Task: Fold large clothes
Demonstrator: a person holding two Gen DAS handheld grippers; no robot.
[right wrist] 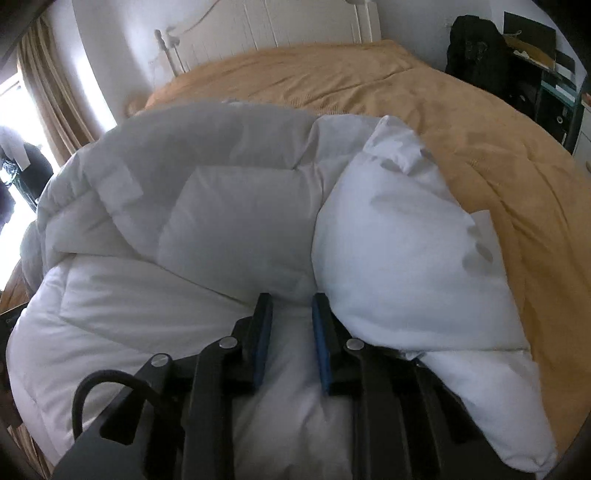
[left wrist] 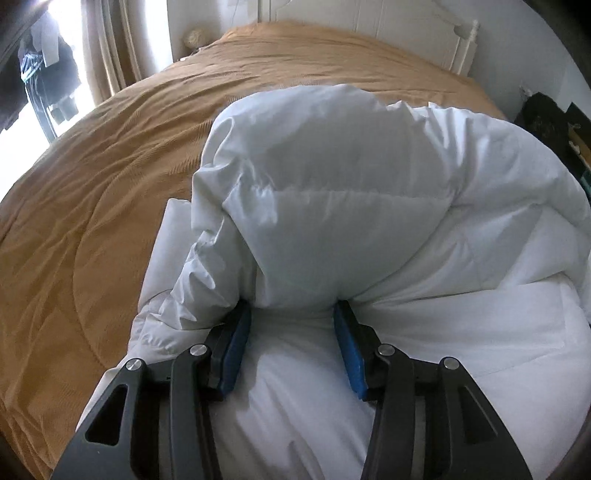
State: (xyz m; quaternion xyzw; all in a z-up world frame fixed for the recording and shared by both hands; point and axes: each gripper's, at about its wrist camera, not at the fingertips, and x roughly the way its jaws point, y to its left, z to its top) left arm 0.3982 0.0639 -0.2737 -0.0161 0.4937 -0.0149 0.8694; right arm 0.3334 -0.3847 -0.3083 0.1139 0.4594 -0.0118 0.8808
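A white puffer coat (left wrist: 332, 184) lies bunched on a tan bedspread (left wrist: 110, 184). In the left wrist view a thick, rounded fold of it rises right in front of my left gripper (left wrist: 291, 310), whose blue pads (left wrist: 236, 343) pinch the padding at the fold's base. In the right wrist view the coat (right wrist: 221, 214) spreads to the left with a pocket flap (right wrist: 118, 184) showing, and a puffed part (right wrist: 399, 240) bulges on the right. My right gripper (right wrist: 291, 299) stands narrow, its blue pads (right wrist: 321, 343) squeezing a ridge of white fabric where the creases meet.
The tan bedspread (right wrist: 480, 147) stretches beyond and beside the coat. A white headboard (right wrist: 277, 26) closes the far end. Curtains and a bright window (left wrist: 110, 55) are at the left. Dark bags and shelves (right wrist: 476, 48) stand by the bed's right side.
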